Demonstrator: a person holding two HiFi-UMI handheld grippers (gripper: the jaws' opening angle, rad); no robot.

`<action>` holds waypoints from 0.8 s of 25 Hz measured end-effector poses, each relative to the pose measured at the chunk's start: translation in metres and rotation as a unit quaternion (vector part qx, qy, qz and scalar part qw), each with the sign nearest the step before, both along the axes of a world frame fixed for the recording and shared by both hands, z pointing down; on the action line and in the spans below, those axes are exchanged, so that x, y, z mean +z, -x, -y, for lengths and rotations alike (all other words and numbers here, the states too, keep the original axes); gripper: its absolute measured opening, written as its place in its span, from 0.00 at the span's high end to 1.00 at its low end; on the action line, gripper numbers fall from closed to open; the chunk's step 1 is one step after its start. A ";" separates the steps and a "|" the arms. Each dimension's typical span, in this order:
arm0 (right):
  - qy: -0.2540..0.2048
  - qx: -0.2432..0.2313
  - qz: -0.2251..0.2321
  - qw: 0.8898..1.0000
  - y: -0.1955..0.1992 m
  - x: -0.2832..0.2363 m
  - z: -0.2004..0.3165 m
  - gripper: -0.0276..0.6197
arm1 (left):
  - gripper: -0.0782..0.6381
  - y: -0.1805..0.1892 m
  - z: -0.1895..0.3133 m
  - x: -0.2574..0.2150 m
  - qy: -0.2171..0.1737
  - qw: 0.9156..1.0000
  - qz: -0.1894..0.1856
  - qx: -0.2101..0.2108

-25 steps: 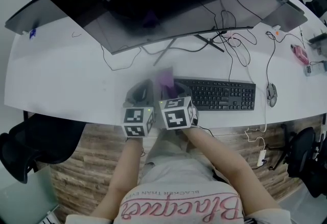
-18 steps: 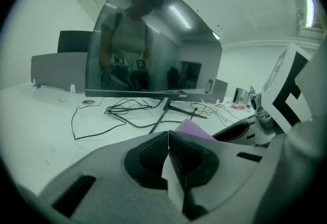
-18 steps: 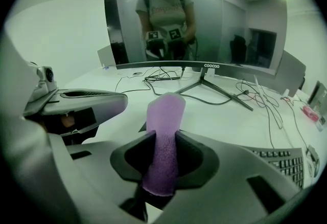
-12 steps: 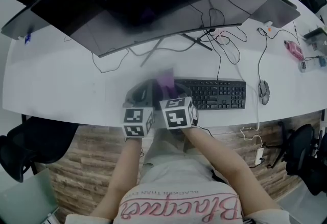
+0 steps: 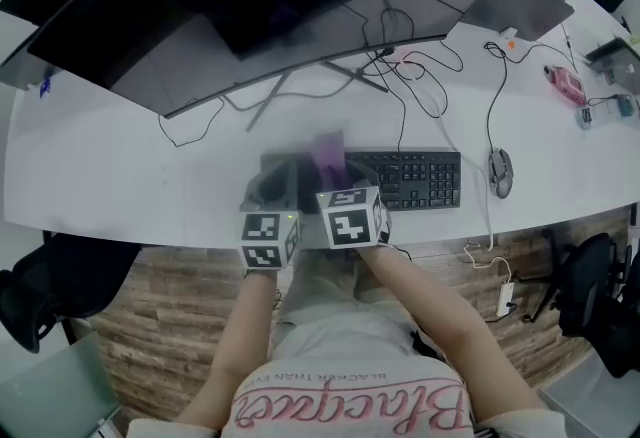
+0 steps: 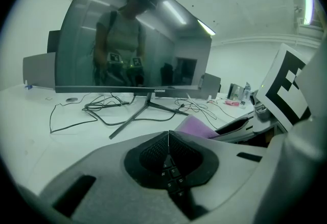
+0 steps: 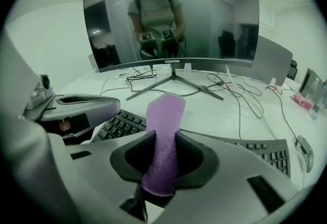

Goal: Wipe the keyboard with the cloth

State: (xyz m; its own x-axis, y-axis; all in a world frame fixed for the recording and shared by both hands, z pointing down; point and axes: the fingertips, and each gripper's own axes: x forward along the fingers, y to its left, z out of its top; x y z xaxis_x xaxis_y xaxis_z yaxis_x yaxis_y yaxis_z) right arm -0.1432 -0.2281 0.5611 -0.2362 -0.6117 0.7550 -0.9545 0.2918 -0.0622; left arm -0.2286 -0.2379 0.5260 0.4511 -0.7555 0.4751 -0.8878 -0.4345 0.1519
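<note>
A black keyboard (image 5: 415, 179) lies on the white desk (image 5: 120, 156), its left end under my grippers. My right gripper (image 7: 164, 154) is shut on a purple cloth (image 7: 164, 136) that sticks up between its jaws, just above the keyboard's (image 7: 122, 126) left keys. In the head view the purple cloth (image 5: 326, 154) shows blurred ahead of the right gripper (image 5: 325, 171). My left gripper (image 6: 167, 149) is shut with nothing in it, its pads pressed together over keys; the left gripper (image 5: 278, 181) sits beside the right one, and the purple cloth (image 6: 196, 127) appears to its right.
A curved monitor (image 5: 270, 16) stands on a V-shaped foot (image 5: 310, 86) behind the keyboard, with loose cables (image 5: 420, 86) around it. A mouse (image 5: 499, 172) lies right of the keyboard. A pink object (image 5: 563, 84) sits at far right. Chairs (image 5: 50, 291) stand by the desk's front edge.
The head view has shifted, so the desk and keyboard slide leftward in the picture. Both grippers keep their place side by side at the keyboard's left end, cloth still held.
</note>
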 end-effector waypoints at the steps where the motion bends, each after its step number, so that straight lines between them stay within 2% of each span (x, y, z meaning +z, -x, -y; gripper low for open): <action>1: 0.000 0.003 0.000 1.000 -0.007 0.000 -0.001 0.81 | 0.88 -0.006 0.000 0.000 0.000 1.000 0.000 0.001; 20: -0.005 0.053 0.003 0.999 -0.134 0.001 -0.014 0.81 | 0.88 -0.107 -0.018 -0.003 -0.003 0.999 0.014 0.032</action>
